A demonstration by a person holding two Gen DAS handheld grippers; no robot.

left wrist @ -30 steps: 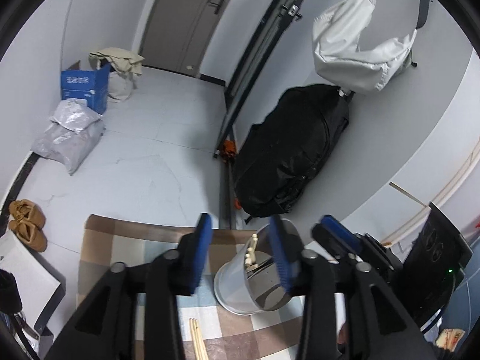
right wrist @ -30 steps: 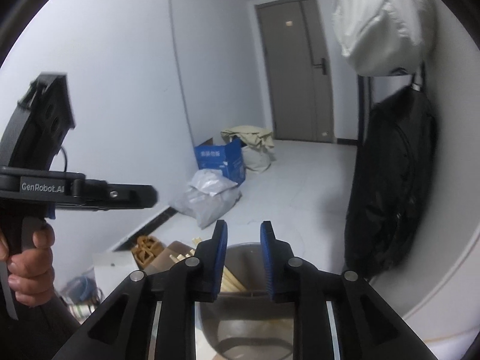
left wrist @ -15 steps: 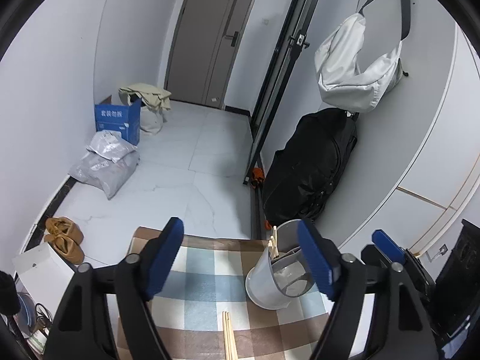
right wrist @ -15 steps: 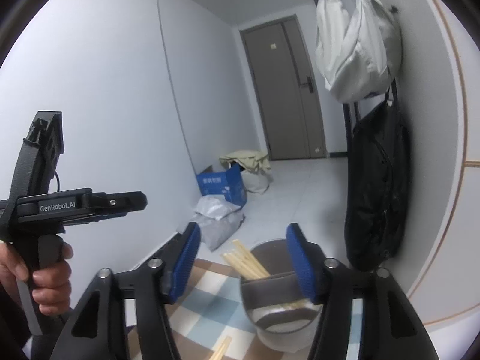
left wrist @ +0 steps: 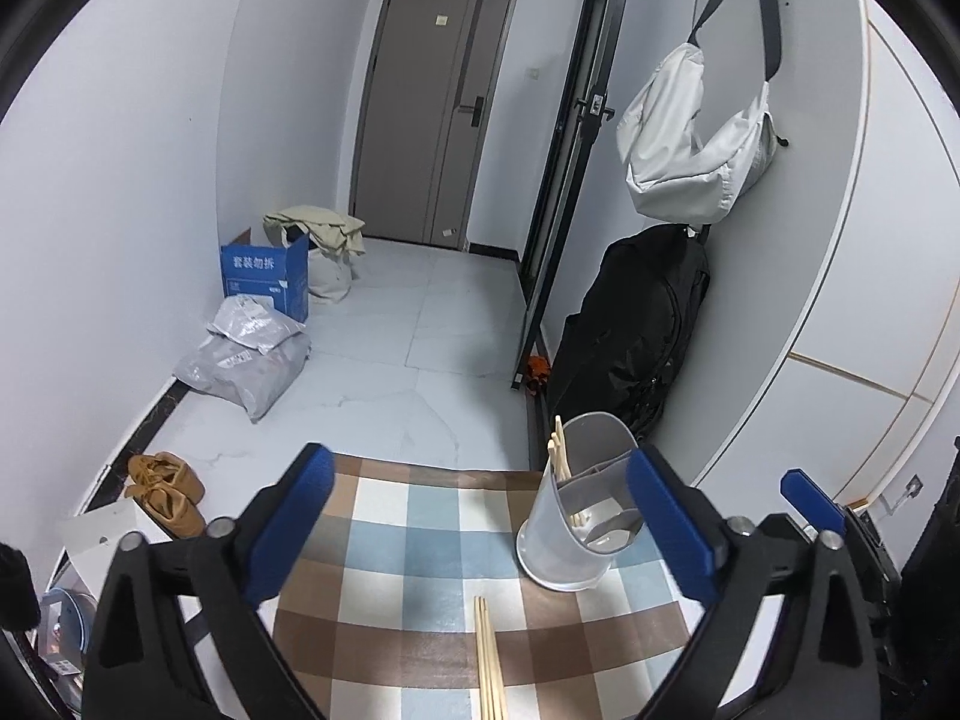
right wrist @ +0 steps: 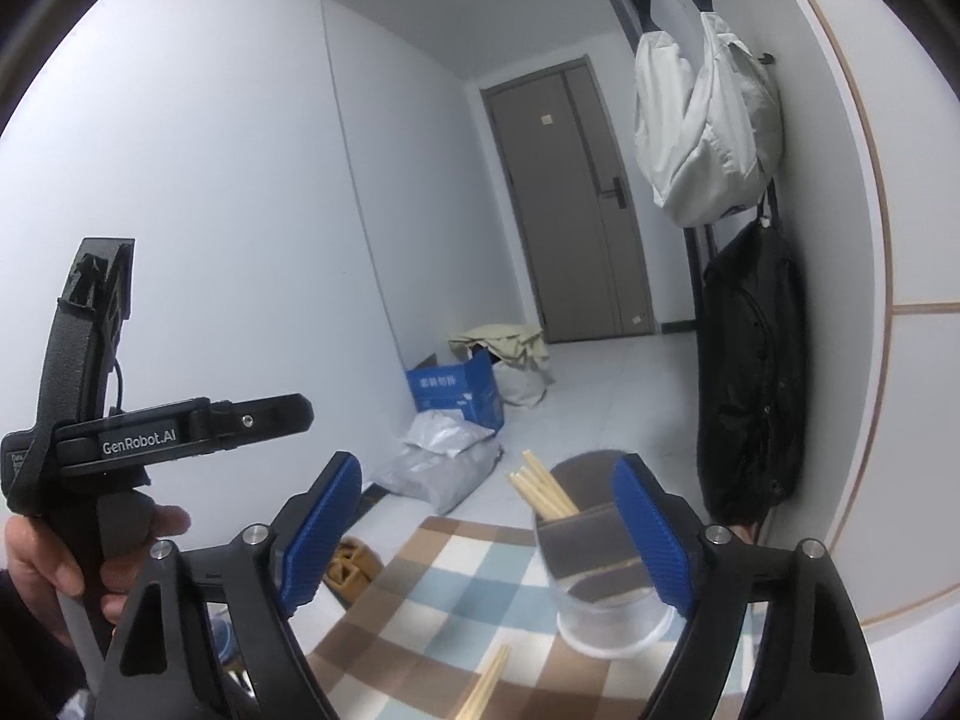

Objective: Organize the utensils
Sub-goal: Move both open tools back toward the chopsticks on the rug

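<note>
A grey utensil holder (left wrist: 579,504) stands on the checked tablecloth (left wrist: 420,546) at the far right, with wooden chopsticks (left wrist: 561,462) standing in its left compartment. It also shows in the right wrist view (right wrist: 600,558) with the chopsticks (right wrist: 543,492) inside. More chopsticks (left wrist: 489,657) lie loose on the cloth in front of the holder, also seen in the right wrist view (right wrist: 483,684). My left gripper (left wrist: 480,534) is open and empty above the cloth. My right gripper (right wrist: 486,531) is open and empty, pulled back from the holder.
The table's far edge drops to a white tiled floor (left wrist: 384,360). A black bag (left wrist: 630,324) leans on the right wall under a hanging white bag (left wrist: 696,144). A blue box (left wrist: 264,282), grey parcels (left wrist: 246,354) and brown shoes (left wrist: 165,492) are on the floor.
Both grippers have opened wide and drawn back and up from the holder. The right gripper was nearly shut right above the holder a second ago; the chopsticks now stand in the holder.
</note>
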